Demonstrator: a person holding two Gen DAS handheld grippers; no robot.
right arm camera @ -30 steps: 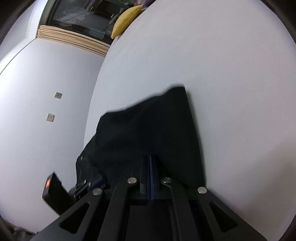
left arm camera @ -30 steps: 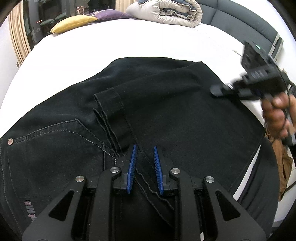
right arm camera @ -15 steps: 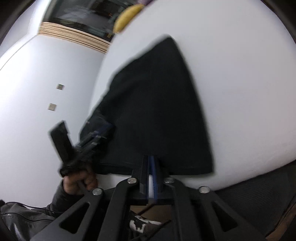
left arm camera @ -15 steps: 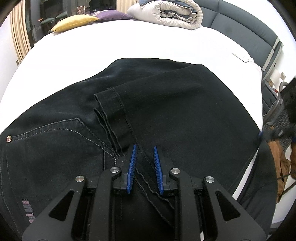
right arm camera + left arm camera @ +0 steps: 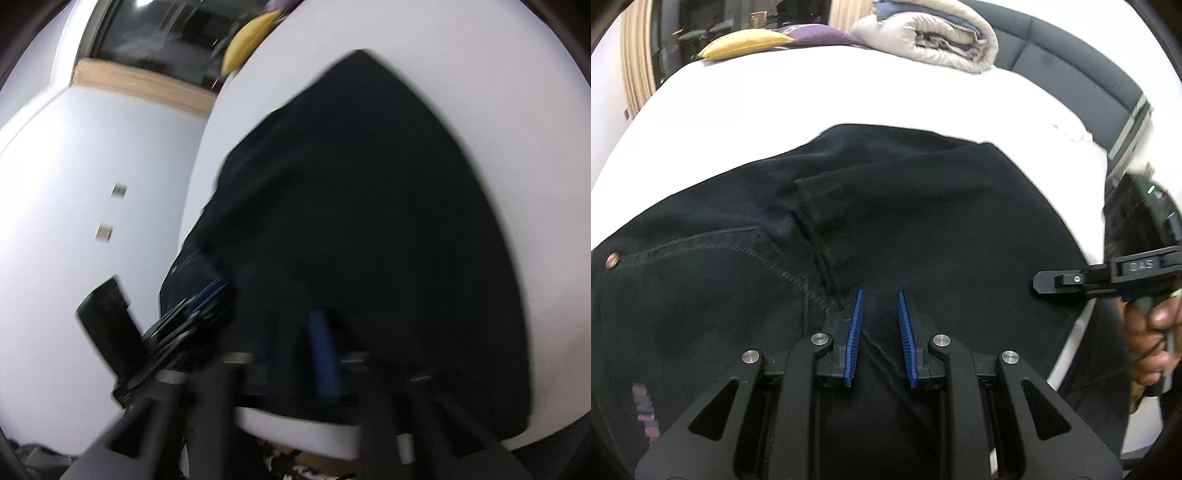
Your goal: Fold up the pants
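Black jeans lie folded on the white bed, a hemmed leg end laid over the seat and back pocket. My left gripper is open, its blue pads just above the cloth near the bed's front edge, holding nothing. My right gripper comes in from the right, over the jeans' right edge. In the blurred right wrist view the jeans fill the middle. The right gripper shows one blue pad at the near edge. Its opening cannot be read. The left gripper sits at the left.
A rolled duvet and yellow and purple pillows lie at the far end of the bed. A dark headboard runs along the right. The bed's front edge is close below the grippers. A white wall stands to the left.
My right gripper pulled back off the bed's edge, then came back in over the jeans' right side. My left gripper stayed open in place over the jeans.
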